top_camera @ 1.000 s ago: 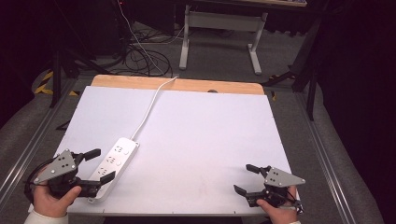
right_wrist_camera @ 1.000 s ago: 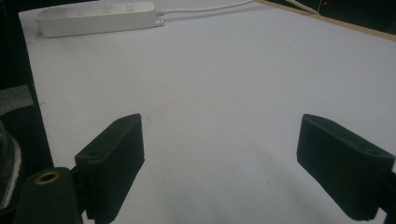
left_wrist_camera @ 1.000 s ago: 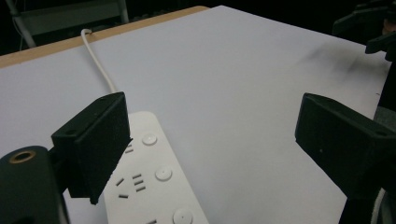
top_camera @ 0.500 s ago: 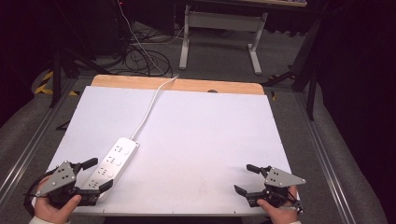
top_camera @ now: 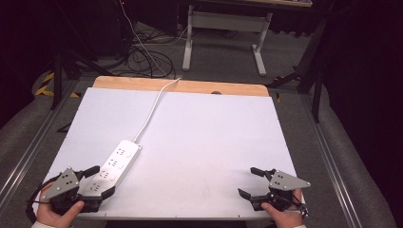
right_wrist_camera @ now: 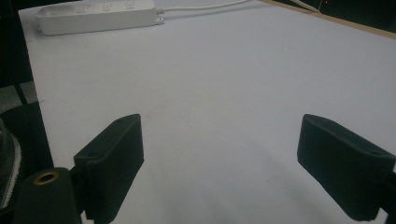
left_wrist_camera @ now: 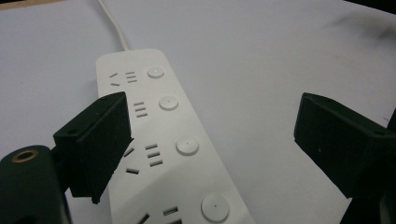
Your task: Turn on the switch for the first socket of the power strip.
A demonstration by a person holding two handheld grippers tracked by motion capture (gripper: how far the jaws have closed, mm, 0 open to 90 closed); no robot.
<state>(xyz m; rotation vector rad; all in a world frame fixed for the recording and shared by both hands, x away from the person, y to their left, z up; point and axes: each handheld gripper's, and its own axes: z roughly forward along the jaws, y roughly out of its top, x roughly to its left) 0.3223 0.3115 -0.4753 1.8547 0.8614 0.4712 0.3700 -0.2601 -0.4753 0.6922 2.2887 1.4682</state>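
A white power strip with several sockets and round buttons lies slanted at the front left of the white table top; its white cord runs to the far edge. My left gripper stands open at the strip's near end, one jaw over the strip, the other beside it. From the left gripper view the strip passes between the wide-apart jaws of that gripper. My right gripper rests open at the front right corner, nothing between its jaws. The strip lies far off in the right gripper view.
A wooden strip borders the table's far edge. Beyond it, on the floor, are tangled cables and a white desk frame. Metal rails flank the table.
My left gripper has moved back toward the table's front edge, to the strip's near end. The right gripper has stayed put.
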